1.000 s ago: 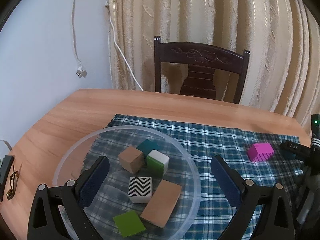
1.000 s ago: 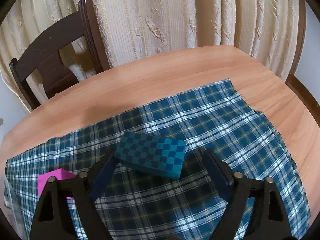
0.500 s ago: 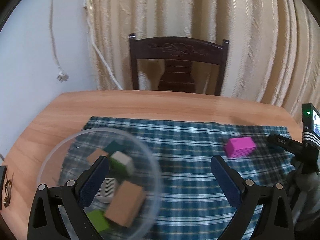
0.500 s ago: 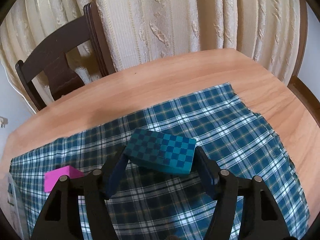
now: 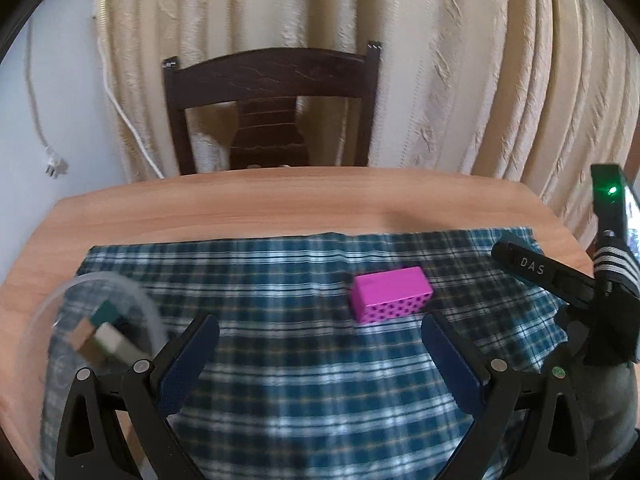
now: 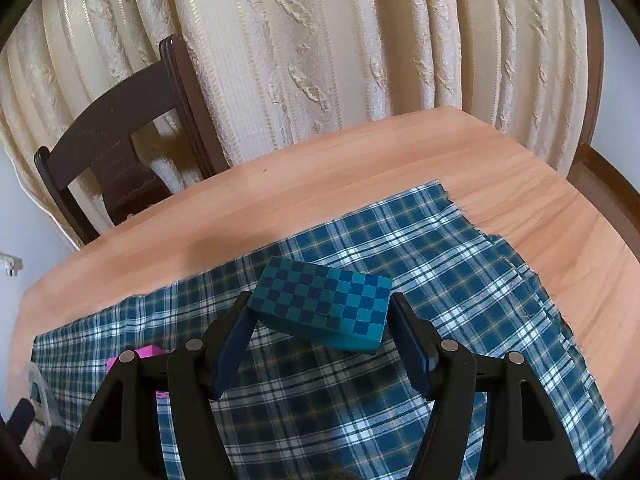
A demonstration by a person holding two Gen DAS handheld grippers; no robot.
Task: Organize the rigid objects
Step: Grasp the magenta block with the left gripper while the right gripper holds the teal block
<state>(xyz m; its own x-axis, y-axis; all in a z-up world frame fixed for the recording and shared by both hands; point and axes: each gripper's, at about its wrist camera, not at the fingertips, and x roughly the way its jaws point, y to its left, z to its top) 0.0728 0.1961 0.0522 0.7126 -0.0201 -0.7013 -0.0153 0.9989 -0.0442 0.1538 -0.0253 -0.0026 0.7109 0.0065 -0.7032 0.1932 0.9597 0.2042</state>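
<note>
In the right wrist view my right gripper (image 6: pixel 320 314) is shut on a teal checkered block (image 6: pixel 324 306), one pad at each short end, above the plaid cloth (image 6: pixel 460 280). My left gripper (image 5: pixel 318 334) hangs open over the cloth with nothing between its fingers. A pink block with dark dots (image 5: pixel 392 294) lies just beyond it, a little right of centre. A corner of the pink block (image 6: pixel 140 354) also shows behind the right gripper's left finger. A clear bowl (image 5: pixel 132 292) holding several blocks sits at the left, blurred.
A wooden table (image 5: pixel 280 200) carries the blue plaid cloth (image 5: pixel 300 360). A dark wooden chair (image 5: pixel 272 92) stands at the far edge before beige curtains. A white cable and plug (image 5: pixel 54 166) hang on the left wall. The right gripper's body (image 5: pixel 560 280) fills the right edge.
My left gripper swung right, so the bowl slid to the view's left and the pink block came ahead. My right gripper's fingers closed onto the teal checkered block.
</note>
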